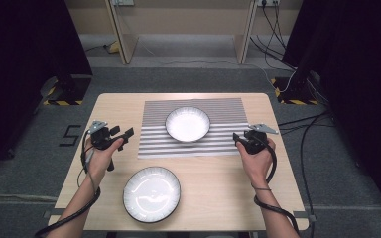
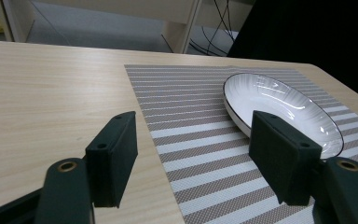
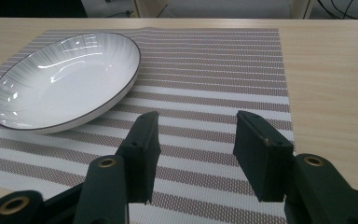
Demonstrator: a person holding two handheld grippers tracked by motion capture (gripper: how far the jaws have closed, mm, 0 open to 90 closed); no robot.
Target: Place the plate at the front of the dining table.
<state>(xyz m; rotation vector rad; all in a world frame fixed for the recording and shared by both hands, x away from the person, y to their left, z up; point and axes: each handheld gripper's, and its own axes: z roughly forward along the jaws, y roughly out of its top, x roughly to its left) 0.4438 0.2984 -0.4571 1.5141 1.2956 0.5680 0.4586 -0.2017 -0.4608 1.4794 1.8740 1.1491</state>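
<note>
1. So far nothing is gripped: the left tongs (image 1: 120, 135) and right tongs (image 1: 239, 138) both hover with jaws apart, empty, either side of the striped placemat (image 1: 228, 141).
2. Risk, as I judge it: the shallow bowl (image 1: 187, 124) on the placemat has a thin, glossy rim, so a pinch there could slip.
3. Dragging it may ruck the placemat.
4. The plate (image 1: 152, 193) sits near the tabletop (image 1: 213, 183) front edge; a sleeve or trailing cable might nudge it off.

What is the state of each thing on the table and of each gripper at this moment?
Left gripper: open, holding nothing, above bare wood left of the mat.
Right gripper: open, holding nothing, at the mat's right edge.
Bowl: upright, empty, on the striped placemat.
Plate: upright, empty, on the bare table.
Placemat: lying flat.
</note>
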